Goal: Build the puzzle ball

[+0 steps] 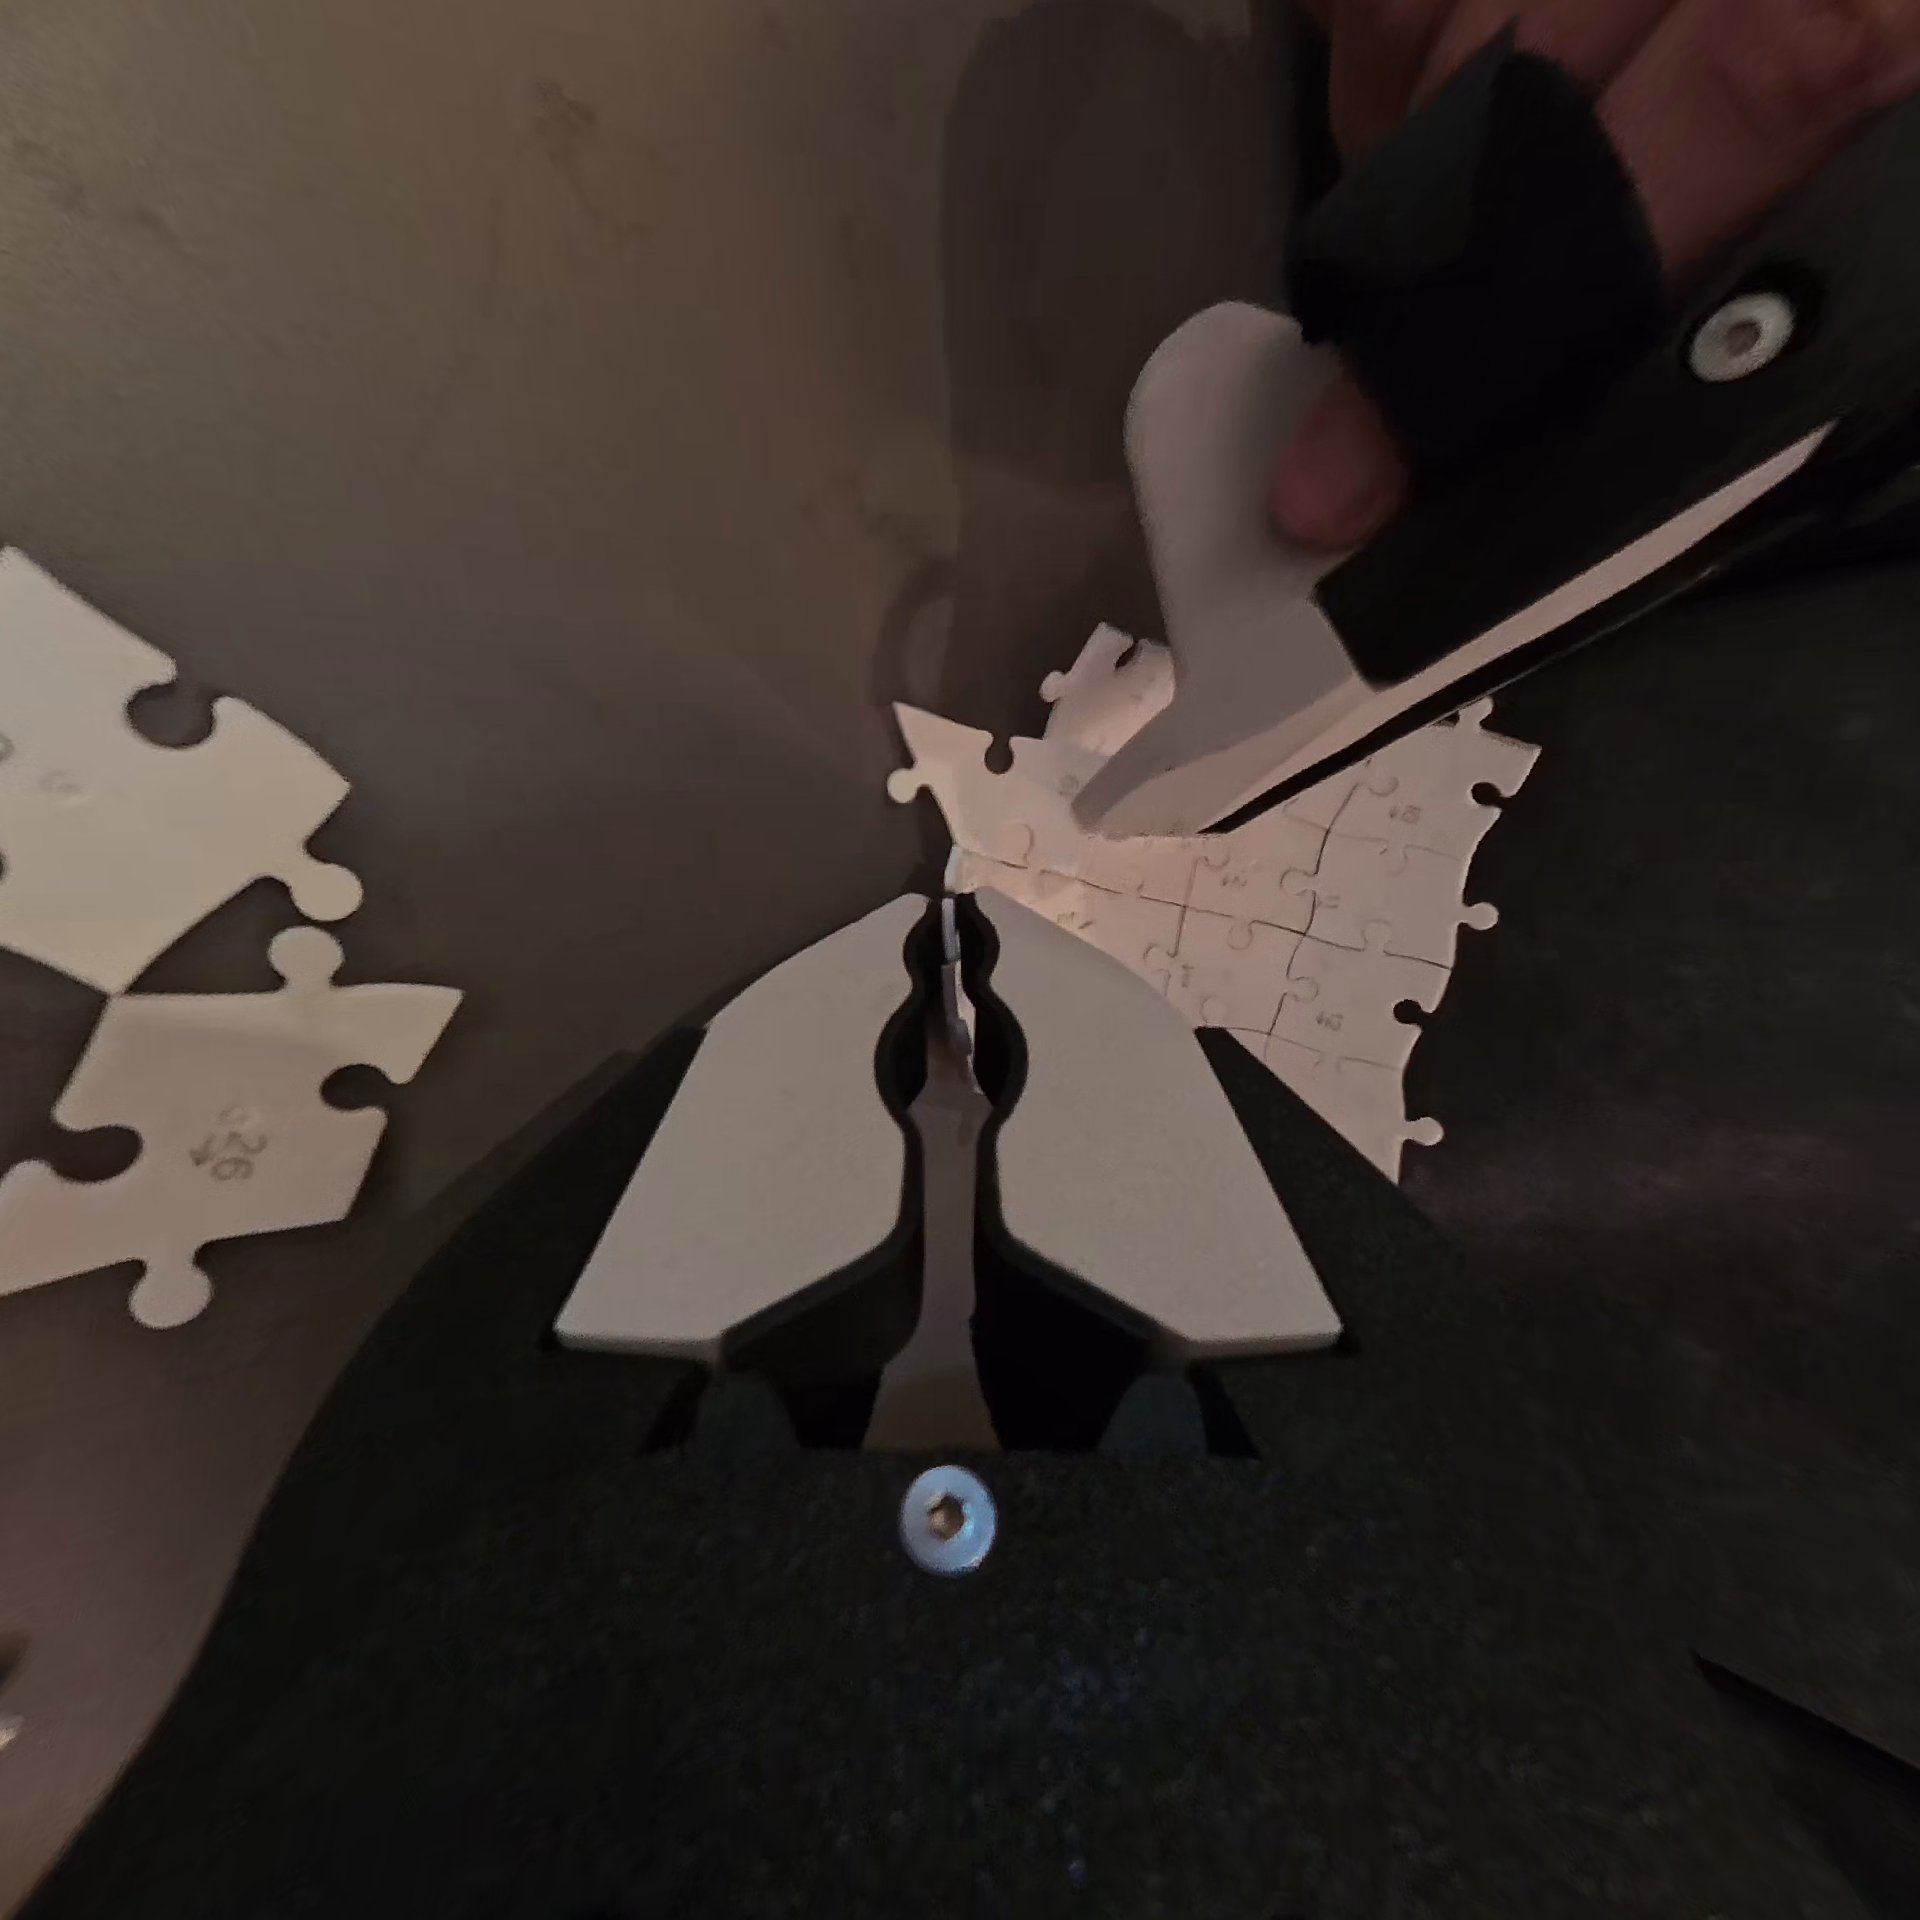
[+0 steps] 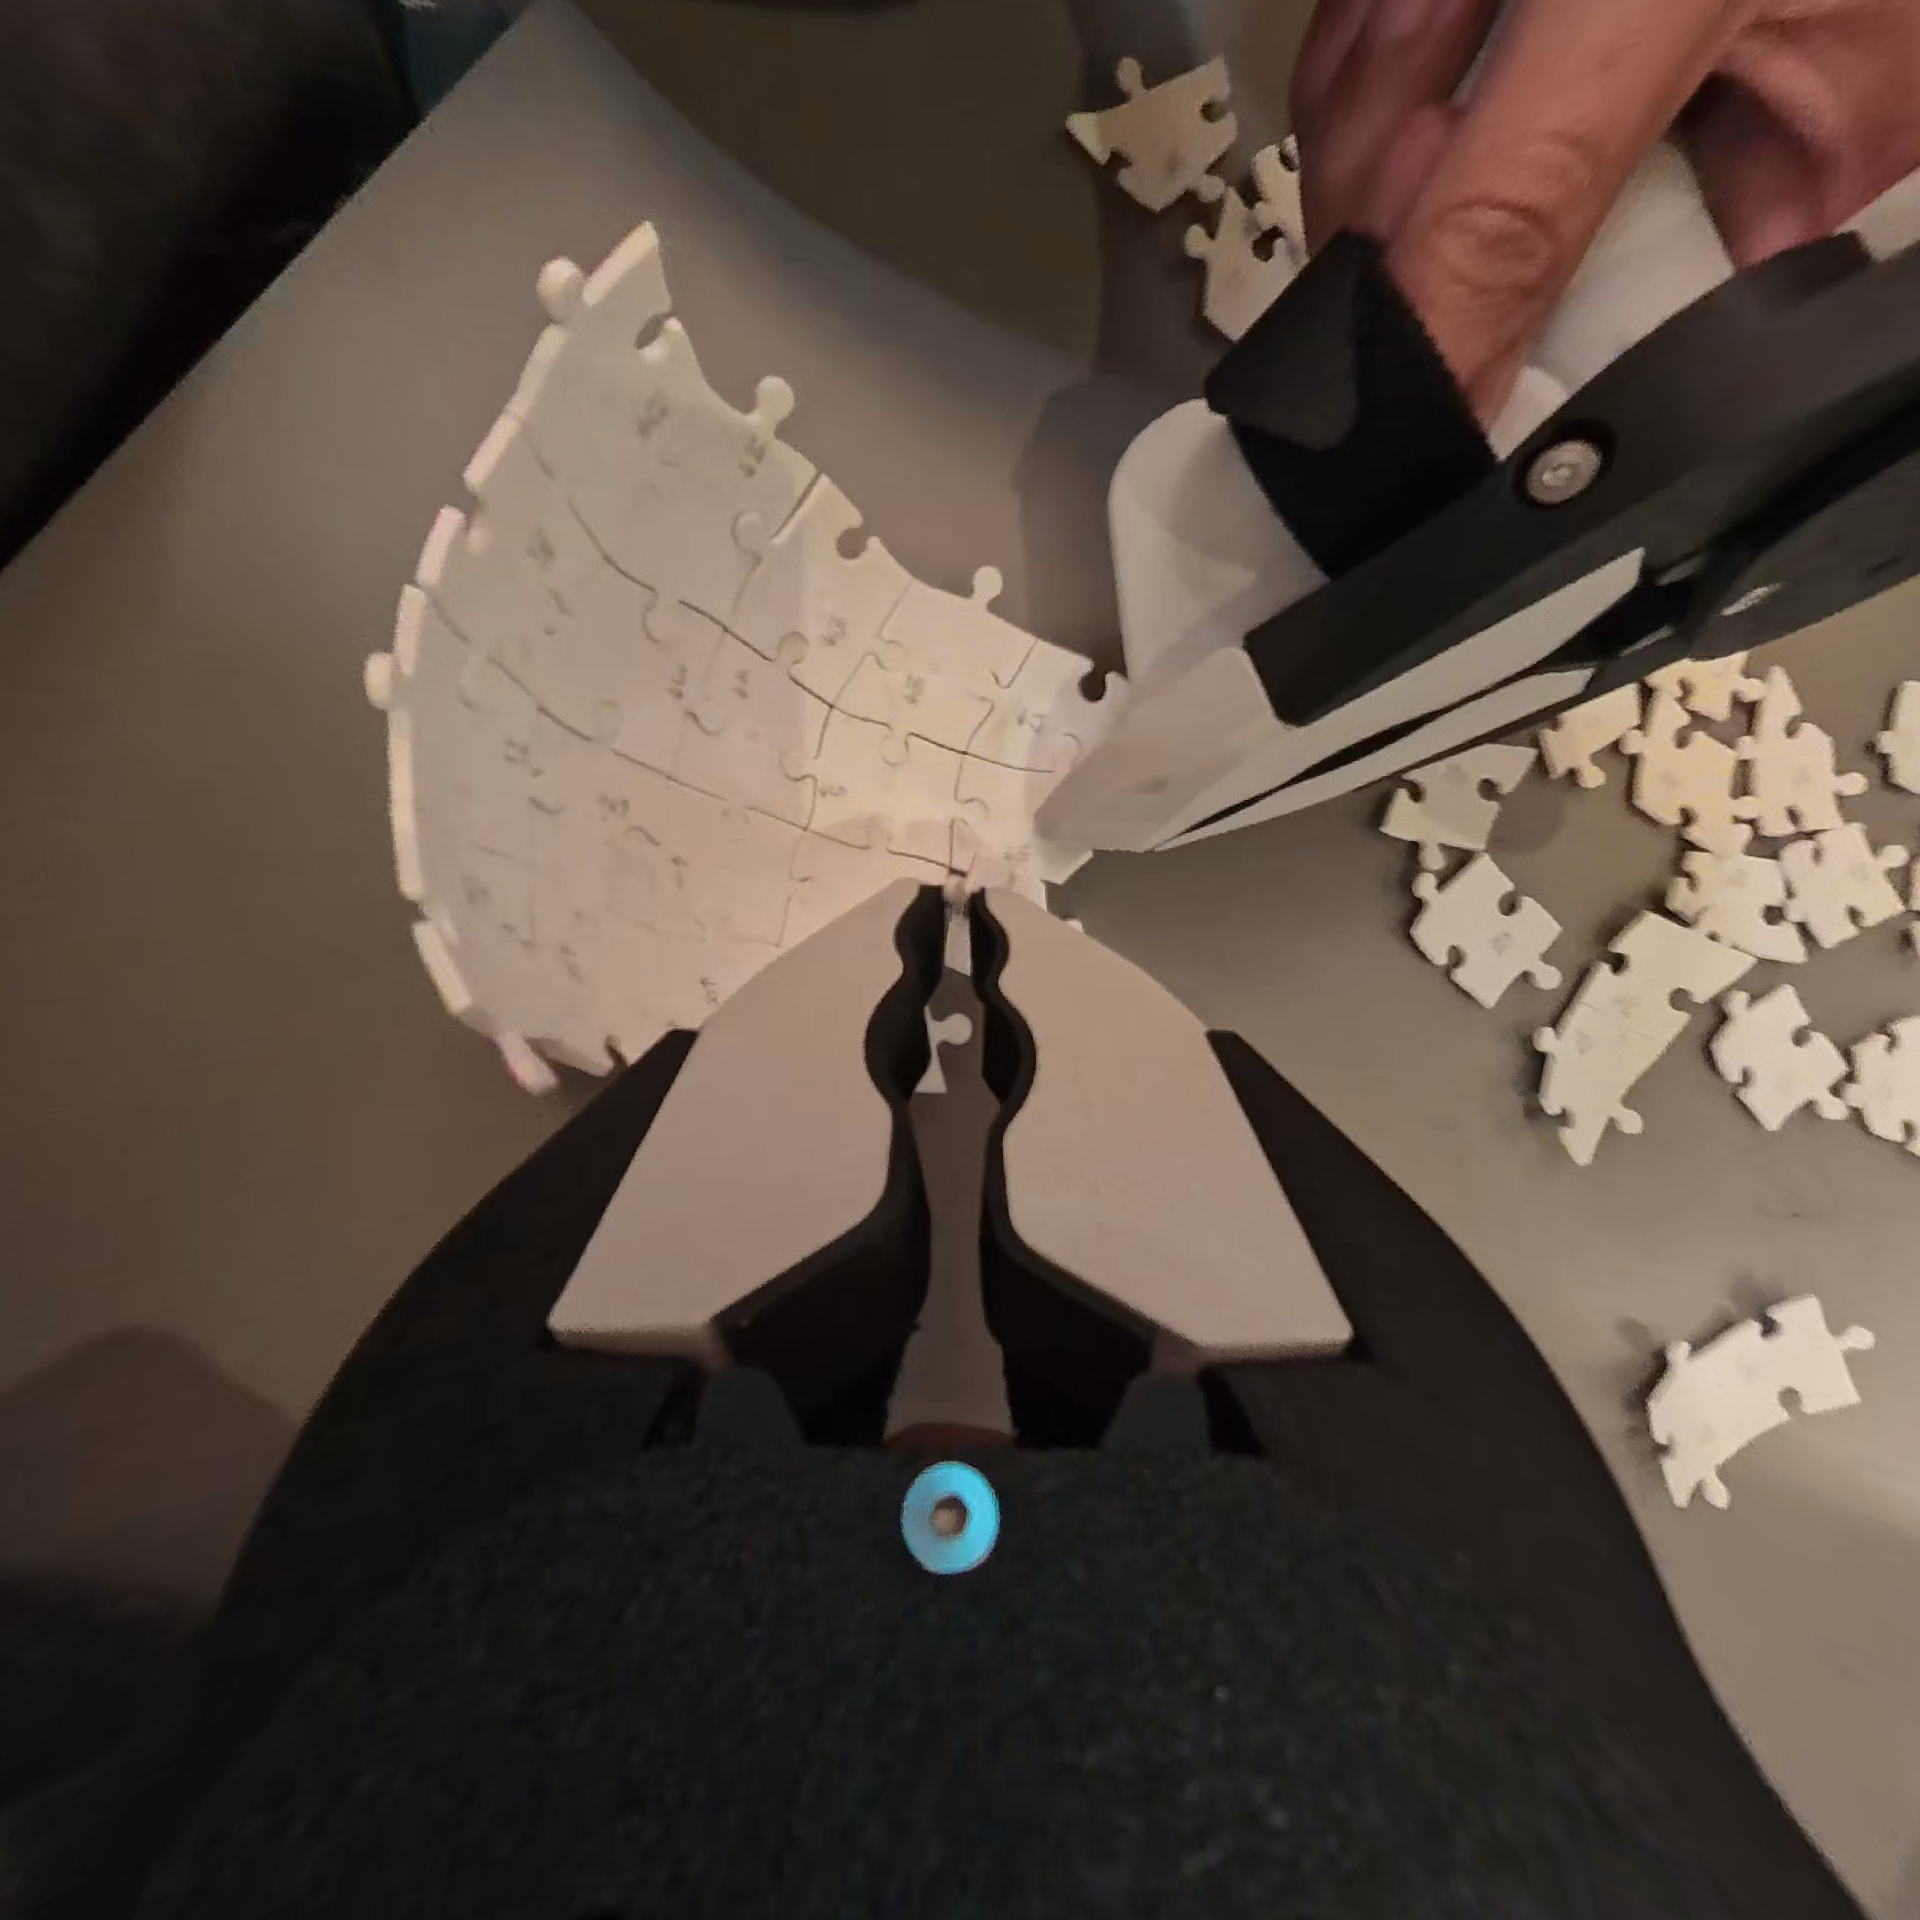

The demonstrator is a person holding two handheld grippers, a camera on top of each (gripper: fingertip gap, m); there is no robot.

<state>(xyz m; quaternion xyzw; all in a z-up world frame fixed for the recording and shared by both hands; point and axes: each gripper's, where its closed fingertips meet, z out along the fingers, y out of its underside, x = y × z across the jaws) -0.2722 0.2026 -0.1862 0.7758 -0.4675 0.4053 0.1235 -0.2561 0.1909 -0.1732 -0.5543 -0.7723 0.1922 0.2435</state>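
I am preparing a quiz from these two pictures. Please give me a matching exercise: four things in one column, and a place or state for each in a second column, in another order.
Things:
1. left gripper
2. assembled curved section
3. loose pieces
4. screw with blue washer

Places or states:
A. scattered flat on the table
B. on the right gripper body
C. many pieces joined, held at its edge
D. shut on the section's edge

Pairs: 1-D, 2-C, 3-A, 4-B
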